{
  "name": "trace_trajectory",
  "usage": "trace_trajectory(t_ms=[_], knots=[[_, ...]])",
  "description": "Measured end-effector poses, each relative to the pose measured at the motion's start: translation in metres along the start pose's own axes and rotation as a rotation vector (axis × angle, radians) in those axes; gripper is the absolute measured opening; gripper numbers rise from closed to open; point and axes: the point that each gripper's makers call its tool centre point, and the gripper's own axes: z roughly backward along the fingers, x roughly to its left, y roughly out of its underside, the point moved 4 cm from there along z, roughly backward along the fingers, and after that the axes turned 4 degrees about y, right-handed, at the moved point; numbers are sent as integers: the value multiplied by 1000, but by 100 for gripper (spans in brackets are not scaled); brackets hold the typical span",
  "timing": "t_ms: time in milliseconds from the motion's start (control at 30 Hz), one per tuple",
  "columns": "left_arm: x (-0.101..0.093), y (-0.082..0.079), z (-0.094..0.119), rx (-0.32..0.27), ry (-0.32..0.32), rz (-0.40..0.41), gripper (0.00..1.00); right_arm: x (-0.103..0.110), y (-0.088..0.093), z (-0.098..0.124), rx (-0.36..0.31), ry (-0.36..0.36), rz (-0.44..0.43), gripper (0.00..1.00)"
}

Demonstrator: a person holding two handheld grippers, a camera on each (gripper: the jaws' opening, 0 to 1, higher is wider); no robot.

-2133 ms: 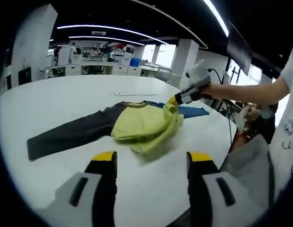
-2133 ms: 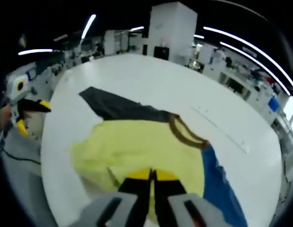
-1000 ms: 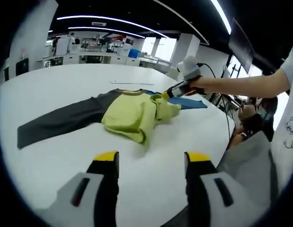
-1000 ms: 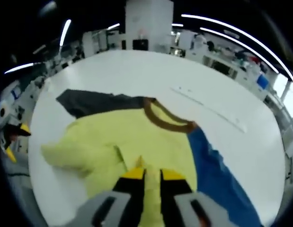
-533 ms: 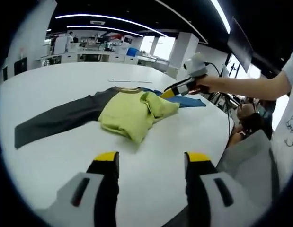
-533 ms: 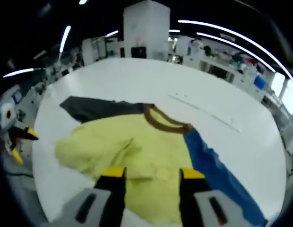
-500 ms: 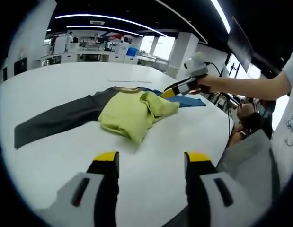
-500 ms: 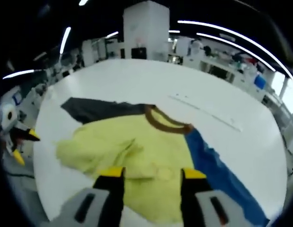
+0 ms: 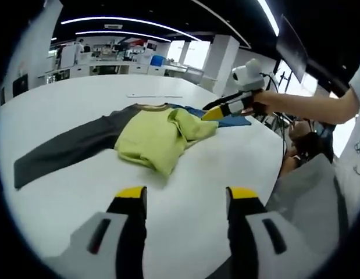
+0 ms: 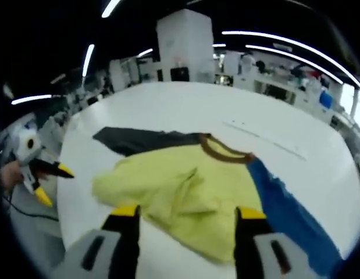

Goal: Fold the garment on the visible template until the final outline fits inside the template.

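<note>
A long-sleeved garment with a yellow-green body, a brown collar, one dark grey sleeve and one blue sleeve (image 9: 153,135) is seen lying on a round white table (image 9: 63,96). Part of the yellow-green body is turned over onto itself and sits in loose, rumpled layers, so a first fold is judged to be made, though untidily. The dark grey sleeve (image 10: 142,141) is stretched out flat and unfolded, and the blue sleeve (image 10: 284,204) is likewise spread away from the body on the other side. Both sleeves are judged to be left to bring in, and the body to be flattened. No template outline can be made out on the table, so the fit cannot be judged.

The left gripper (image 9: 185,200) is held above bare table, short of the garment, with its jaws spread apart and nothing between them. The right gripper (image 10: 185,218) is held just over the near edge of the garment, its jaws parted and empty.
</note>
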Motion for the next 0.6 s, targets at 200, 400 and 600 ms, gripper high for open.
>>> trace_trajectory(t_ms=[200,400,600], knots=[[2,1,-3,9,6,0,51,7,8,-9,24,-25,-14,54],[10,4,-10,15,-4,28,49,11,15,-19,42,-57,-53,40],[22,3,-16,11,-28,100,42,16,13,-22,42,-79,-82,29]])
